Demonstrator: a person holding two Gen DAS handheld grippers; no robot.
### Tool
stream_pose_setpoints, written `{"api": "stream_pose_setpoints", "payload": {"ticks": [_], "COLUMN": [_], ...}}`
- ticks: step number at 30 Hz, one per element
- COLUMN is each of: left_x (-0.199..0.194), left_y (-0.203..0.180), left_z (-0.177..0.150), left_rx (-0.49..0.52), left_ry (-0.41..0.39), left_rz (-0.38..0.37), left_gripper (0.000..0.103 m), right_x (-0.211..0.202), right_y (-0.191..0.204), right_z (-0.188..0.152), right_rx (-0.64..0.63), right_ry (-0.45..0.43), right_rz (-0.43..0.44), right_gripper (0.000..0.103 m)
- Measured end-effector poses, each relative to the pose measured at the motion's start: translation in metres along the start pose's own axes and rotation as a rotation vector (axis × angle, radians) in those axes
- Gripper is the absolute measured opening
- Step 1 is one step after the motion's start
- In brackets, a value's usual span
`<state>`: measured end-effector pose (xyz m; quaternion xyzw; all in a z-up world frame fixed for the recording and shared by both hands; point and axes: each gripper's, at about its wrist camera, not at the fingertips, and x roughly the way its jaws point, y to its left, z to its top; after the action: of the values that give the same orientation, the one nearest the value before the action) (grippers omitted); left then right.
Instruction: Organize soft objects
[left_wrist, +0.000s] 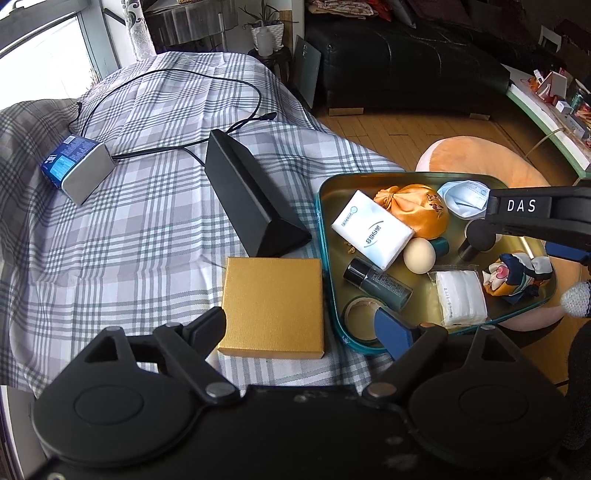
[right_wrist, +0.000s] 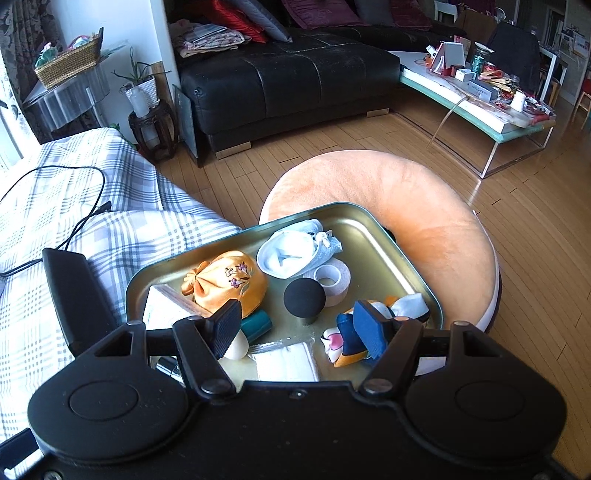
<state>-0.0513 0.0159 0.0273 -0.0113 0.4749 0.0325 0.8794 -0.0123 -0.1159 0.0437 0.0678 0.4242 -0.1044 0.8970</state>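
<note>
A teal-rimmed metal tray (left_wrist: 328, 258) (right_wrist: 373, 229) holds an orange satin pouch (left_wrist: 421, 210) (right_wrist: 229, 282), a tissue pack (left_wrist: 371, 234), a face mask (left_wrist: 463, 195) (right_wrist: 291, 254), a wrapped white pad (left_wrist: 461, 302), a patterned scarf bundle (left_wrist: 517, 277) (right_wrist: 347, 341), an egg (left_wrist: 419, 254), bottles and tape rolls. My left gripper (left_wrist: 308, 328) is open over a gold box (left_wrist: 273, 306), left of the tray. My right gripper (right_wrist: 299, 326) is open above the tray's near side, its right finger by the scarf bundle.
The tray rests on a plaid-covered surface (left_wrist: 147, 221) beside an orange round cushion (right_wrist: 424, 221). A black wedge-shaped box (left_wrist: 251, 199), a blue-and-grey box (left_wrist: 77, 166) and a black cable (left_wrist: 184, 110) lie on the cloth. A black sofa (right_wrist: 288, 81) and a cluttered low table (right_wrist: 480, 96) stand behind.
</note>
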Motion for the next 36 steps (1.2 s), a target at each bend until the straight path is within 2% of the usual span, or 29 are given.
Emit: {"api": "stream_pose_setpoints", "payload": {"ticks": [9,23,36], "left_x": [-0.003,0.003,0.015], "left_y": [-0.001,0.006,0.01], "left_z": [-0.006,-0.01,-0.008], "left_rx": [-0.011,-0.03,-0.044], "left_ry": [-0.003,0.012,0.035], "left_rz": [0.002,0.023,0.047], "left_gripper": [0.087,0.087,0.087], "right_x": [-0.011,-0.021,-0.01], "right_y": [-0.001,0.007,0.013], "right_z": [-0.016,-0.033,-0.034], "right_rx": [-0.047,-0.116,-0.132], "right_ry": [0.002,-0.04,0.002], "right_rz": [0.028,0.014,0.022], "right_gripper": [0.064,0.064,0.064]}}
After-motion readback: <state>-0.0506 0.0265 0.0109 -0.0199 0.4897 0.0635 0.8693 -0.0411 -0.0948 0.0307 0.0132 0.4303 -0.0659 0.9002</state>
